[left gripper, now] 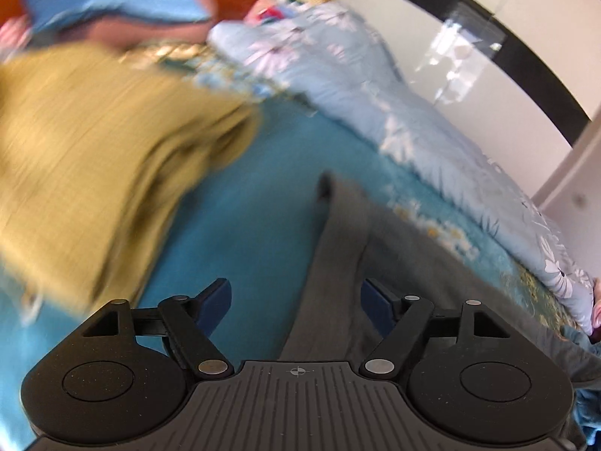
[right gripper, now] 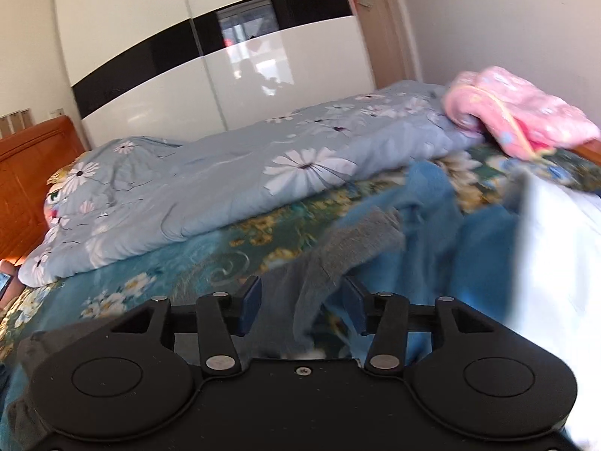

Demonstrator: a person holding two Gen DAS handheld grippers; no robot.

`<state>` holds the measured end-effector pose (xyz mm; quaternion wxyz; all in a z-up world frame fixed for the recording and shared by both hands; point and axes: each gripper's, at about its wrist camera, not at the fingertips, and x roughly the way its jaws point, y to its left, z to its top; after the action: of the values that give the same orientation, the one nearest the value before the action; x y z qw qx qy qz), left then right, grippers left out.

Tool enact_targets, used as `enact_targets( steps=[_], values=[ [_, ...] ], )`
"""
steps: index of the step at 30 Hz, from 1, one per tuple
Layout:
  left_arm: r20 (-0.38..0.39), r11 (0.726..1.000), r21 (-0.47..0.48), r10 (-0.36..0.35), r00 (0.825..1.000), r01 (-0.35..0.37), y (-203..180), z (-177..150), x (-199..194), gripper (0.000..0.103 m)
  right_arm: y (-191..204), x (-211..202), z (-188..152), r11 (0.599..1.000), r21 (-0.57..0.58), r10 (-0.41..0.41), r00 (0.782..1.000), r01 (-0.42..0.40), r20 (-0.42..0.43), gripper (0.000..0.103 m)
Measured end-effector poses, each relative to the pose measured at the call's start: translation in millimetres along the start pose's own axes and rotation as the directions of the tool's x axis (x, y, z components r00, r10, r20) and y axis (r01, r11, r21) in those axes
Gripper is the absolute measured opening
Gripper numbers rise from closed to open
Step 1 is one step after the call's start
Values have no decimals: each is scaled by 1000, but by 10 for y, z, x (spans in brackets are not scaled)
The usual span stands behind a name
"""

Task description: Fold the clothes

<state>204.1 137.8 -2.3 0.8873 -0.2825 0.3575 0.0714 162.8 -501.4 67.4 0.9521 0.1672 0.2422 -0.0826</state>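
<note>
Landmark: grey garment (left gripper: pixel 338 263), flat on teal bedsheet (left gripper: pixel 244 218).
- Olive cloth (left gripper: pixel 94 143) left of it, likely set aside.
- Left gripper (left gripper: pixel 296 312) straddles its edge, pads released.
- Right gripper (right gripper: pixel 302 304) spread over it, no pinch.
- Blue clothes (right gripper: pixel 450 233) heaped right, likely awaiting folding.

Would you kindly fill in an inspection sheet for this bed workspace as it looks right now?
Surface: bed with teal floral sheet, mostly covered.
Job's things: grey garment lying on the sheet, running between both tongs; yellow-green garment beside it; blue clothes and white cloth heaped together.
Clutter: rolled daisy-print quilt; pink cloth at the bed's end.
Grippers: left tongs open, grey cloth between the jaws, not pinched; right tongs open over the grey garment.
Cables: nothing seen.
Surroundings: white-and-black wardrobe, wooden headboard.
</note>
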Motion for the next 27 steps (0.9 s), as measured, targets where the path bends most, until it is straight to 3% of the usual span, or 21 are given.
enact_targets(
  steps=[4, 9, 12, 13, 14, 16, 17, 22, 24, 27],
  values=[
    [-105, 984, -164, -84, 991, 66, 148, -184, 47, 74, -81, -303, -346, 998, 55, 5, 998, -2, -59, 50],
    [-123, 958, -268, -138, 983, 101, 34, -218, 171, 79, -100, -533, -731, 993, 114, 7, 994, 6, -113, 50],
    [-131, 952, -273, -175, 976, 134, -99, -236, 297, 78, -104, -632, -867, 988, 153, 33, 992, -14, -122, 50],
    [-123, 954, -273, -162, 979, 124, -127, -246, 321, 71, -112, -645, -903, 985, 169, 41, 991, -19, -125, 51],
    [-113, 956, -273, -141, 984, 105, -148, -257, 337, 46, -115, -649, -937, 982, 187, 49, 991, -24, -128, 51],
    [-91, 956, -284, -106, 990, 77, -164, -280, 352, 16, -98, -623, -995, 977, 212, 65, 988, -34, -139, 51],
    [-61, 952, -297, -98, 993, 76, -138, -283, 306, 10, -82, -598, -1014, 975, 217, 70, 987, -38, -145, 51],
    [127, 939, -334, -42, 991, 83, 154, -99, -170, 8, -32, -543, -1095, 973, 226, 85, 982, -45, -170, 51],
    [142, 944, -325, -17, 990, 63, 294, -46, -307, 7, -18, -537, -1114, 973, 226, 95, 980, -55, -172, 51],
    [101, 951, -305, -23, 995, 53, 440, -120, -368, 7, 29, -478, -1109, 970, 232, 116, 978, -74, -171, 51]
  ],
)
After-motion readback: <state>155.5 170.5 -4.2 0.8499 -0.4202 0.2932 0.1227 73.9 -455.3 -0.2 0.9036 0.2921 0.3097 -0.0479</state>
